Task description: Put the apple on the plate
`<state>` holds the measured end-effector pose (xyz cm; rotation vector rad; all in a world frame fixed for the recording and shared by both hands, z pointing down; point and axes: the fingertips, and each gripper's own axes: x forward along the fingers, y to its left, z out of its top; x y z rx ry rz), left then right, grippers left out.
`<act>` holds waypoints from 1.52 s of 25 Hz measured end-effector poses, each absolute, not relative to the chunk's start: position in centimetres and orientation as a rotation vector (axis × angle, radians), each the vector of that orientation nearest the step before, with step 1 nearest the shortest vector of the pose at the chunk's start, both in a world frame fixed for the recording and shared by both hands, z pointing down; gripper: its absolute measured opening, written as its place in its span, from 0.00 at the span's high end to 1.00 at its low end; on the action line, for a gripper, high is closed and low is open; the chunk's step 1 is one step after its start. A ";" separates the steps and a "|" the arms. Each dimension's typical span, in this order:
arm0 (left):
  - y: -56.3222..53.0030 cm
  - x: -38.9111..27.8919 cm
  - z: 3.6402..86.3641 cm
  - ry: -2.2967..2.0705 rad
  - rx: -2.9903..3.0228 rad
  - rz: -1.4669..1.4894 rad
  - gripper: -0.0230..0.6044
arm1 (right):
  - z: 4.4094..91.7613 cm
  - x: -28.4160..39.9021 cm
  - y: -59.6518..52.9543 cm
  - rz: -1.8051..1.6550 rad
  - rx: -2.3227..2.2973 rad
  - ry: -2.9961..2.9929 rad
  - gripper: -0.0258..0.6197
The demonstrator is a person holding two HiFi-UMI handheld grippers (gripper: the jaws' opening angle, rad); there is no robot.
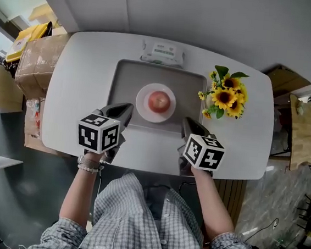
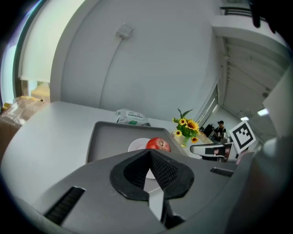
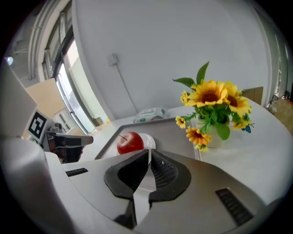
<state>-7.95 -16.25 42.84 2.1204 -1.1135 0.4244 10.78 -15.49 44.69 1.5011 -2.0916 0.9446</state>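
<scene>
A red apple (image 1: 159,100) rests on a small white plate (image 1: 141,104) in the middle of a grey tray (image 1: 125,79). My left gripper (image 1: 125,110) hovers at the tray's near left edge, shut with nothing held. At the tray's near right edge, my right gripper (image 1: 187,123) is also shut and holds nothing. Both point toward the plate and stand apart from it. In the left gripper view the apple (image 2: 158,144) shows just beyond the closed jaws. In the right gripper view the apple (image 3: 130,142) sits on the plate (image 3: 149,140) past the closed jaws.
A vase of sunflowers (image 1: 225,95) stands on the white table (image 1: 82,86) right of the tray. A pack of wipes (image 1: 163,53) lies behind the tray. A cardboard box (image 1: 35,61) stands off the table's left end, and wooden furniture (image 1: 307,129) off its right.
</scene>
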 end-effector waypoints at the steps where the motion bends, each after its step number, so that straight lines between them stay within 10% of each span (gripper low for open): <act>1: -15.9 -7.7 42.1 -1.130 2.158 0.443 0.95 | 43.7 10.7 -15.4 0.912 1.503 -2.119 0.91; 38: -9.9 -5.8 26.5 -1.390 2.493 0.311 0.95 | 23.8 10.0 -11.6 0.071 1.502 -2.512 0.91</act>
